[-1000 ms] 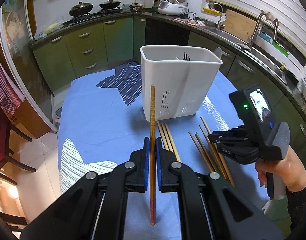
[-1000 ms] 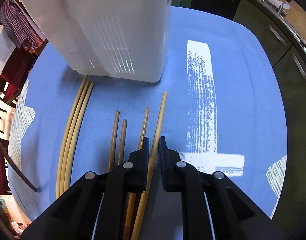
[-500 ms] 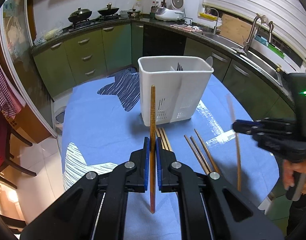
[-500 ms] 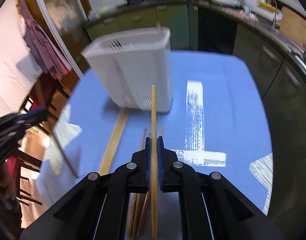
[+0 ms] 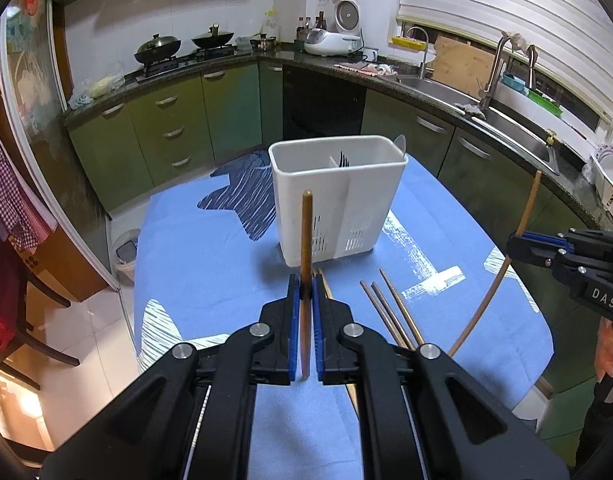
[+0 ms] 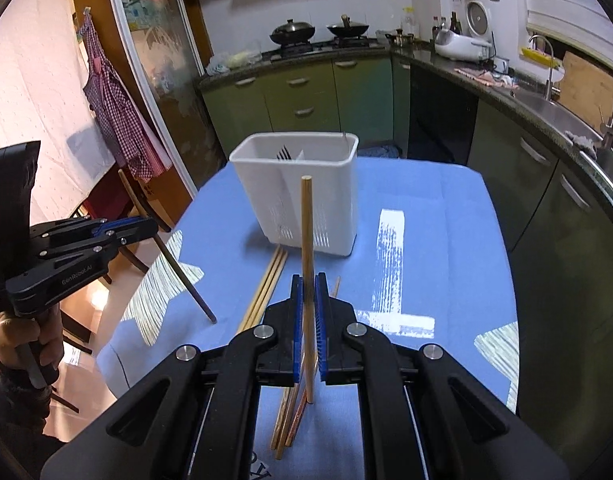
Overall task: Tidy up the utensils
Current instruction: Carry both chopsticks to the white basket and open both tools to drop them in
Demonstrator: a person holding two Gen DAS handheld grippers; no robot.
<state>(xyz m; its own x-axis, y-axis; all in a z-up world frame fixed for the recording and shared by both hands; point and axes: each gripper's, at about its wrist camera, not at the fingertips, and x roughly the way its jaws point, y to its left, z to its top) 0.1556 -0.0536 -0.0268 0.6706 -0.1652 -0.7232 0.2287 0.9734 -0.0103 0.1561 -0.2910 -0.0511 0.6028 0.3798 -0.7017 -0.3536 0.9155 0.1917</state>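
left tongs (image 5: 304, 292): clamped on dark chopstick (image 5: 305, 240) | right tongs (image 6: 308, 296): clamped on pale chopstick (image 6: 306, 232) (both upright) | white caddy (image 5: 338, 200) on bench (image 5: 210, 248)

Loose chopsticks (image 5: 390, 312) crowd the cloth before the caddy (image 5: 338, 204).

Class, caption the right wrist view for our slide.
Right gripper holds a pale wooden chopstick upright before the white plastic utensil caddy.
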